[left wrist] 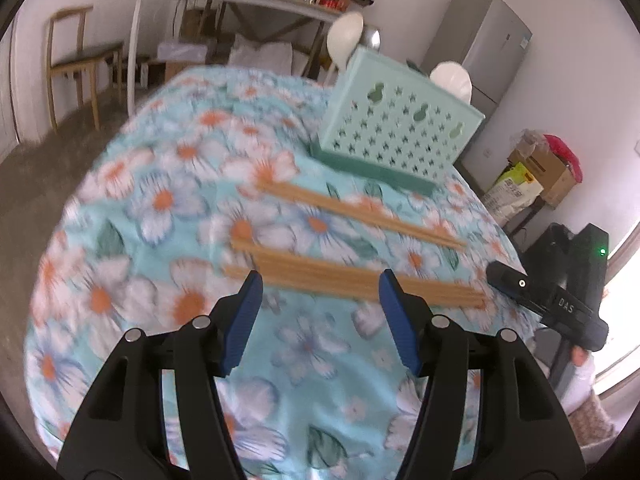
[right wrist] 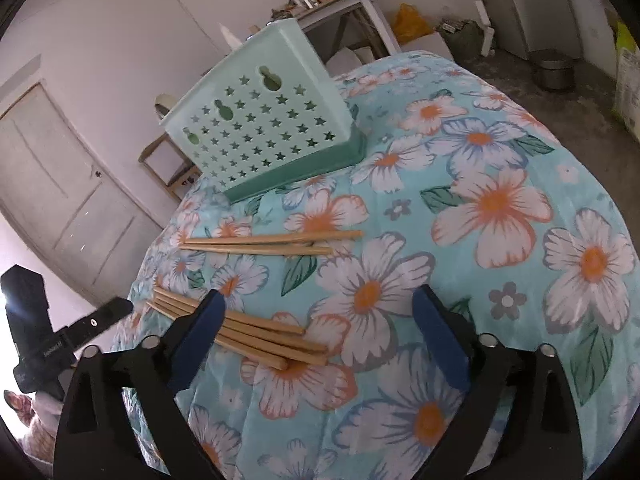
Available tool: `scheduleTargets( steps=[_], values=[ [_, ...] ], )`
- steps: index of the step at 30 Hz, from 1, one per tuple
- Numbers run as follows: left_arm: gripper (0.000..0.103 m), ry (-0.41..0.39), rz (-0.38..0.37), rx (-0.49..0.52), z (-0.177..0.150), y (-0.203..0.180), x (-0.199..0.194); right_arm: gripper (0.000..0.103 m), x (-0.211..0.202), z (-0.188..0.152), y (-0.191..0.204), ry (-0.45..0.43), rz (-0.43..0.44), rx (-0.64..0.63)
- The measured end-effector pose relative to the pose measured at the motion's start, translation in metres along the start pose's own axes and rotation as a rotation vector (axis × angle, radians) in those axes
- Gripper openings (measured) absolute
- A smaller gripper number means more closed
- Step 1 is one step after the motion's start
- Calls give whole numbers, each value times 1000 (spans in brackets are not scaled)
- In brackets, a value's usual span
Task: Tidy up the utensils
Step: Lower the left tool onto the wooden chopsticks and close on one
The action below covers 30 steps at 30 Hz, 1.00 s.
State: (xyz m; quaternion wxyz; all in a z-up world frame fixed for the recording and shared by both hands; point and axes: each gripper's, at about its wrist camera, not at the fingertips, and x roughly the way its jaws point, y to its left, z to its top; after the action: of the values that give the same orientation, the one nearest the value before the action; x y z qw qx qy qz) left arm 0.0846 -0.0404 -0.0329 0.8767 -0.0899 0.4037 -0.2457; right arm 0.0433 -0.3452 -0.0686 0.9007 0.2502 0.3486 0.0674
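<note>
- The pale mint plastic utensil holder with star-shaped holes (left wrist: 394, 128) (right wrist: 260, 128) stands upright on its darker green drip base on the counter covered with a light-blue flowered cloth (left wrist: 160, 208) (right wrist: 500, 208). Its inside is hidden from both views; white rounded shapes, perhaps spoons (left wrist: 344, 38), rise above its rim in the left wrist view.
- A pair of tan wooden chopsticks (left wrist: 360, 214) (right wrist: 268, 242) lies flat on the cloth just in front of the holder, clear of it.
- A bundle of several tan wooden chopsticks (left wrist: 356, 280) (right wrist: 244, 330) lies farther from the holder than the pair, roughly parallel to it.
- The left gripper (left wrist: 320, 320), black with blue pads, points down at the bundle from the side away from the holder; its jaws stand apart with nothing between them, tips just short of the sticks.
- The right gripper (right wrist: 320, 340) tilts down over the thick ends of the bundle, jaws spread wide and released; one blue pad (right wrist: 200, 336) overlaps the sticks in the view, whether touching I cannot tell.
- Each gripper's black body shows at the edge of the other's view, beside the bundle.
</note>
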Motion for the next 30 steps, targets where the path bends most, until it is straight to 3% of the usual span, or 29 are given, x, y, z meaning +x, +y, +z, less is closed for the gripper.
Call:
scheduleTargets(
  steps=[4, 10, 13, 16, 20, 24, 30],
  values=[
    [48, 42, -42, -66, -4, 5, 11, 97, -1, -3, 3, -31, -17, -14],
    [43, 46, -46, -96, 9, 11, 14, 97, -1, -4, 3, -46, -20, -13],
    [40, 94, -98, -181, 7, 18, 21, 97, -1, -5, 3, -50, -22, -15],
    [38, 155, -187, -338, -6, 30, 32, 97, -2, -4, 3, -52, -23, -12],
    [34, 128, -241, -485, -9, 47, 37, 97, -1, -5, 3, -56, -24, -12],
    [20, 101, -276, -614, -10, 62, 48, 97, -1, -5, 3, -58, -23, -10],
    [16, 90, -264, -654, -12, 63, 49, 97, -2, -4, 3, -57, -18, 0]
  ],
)
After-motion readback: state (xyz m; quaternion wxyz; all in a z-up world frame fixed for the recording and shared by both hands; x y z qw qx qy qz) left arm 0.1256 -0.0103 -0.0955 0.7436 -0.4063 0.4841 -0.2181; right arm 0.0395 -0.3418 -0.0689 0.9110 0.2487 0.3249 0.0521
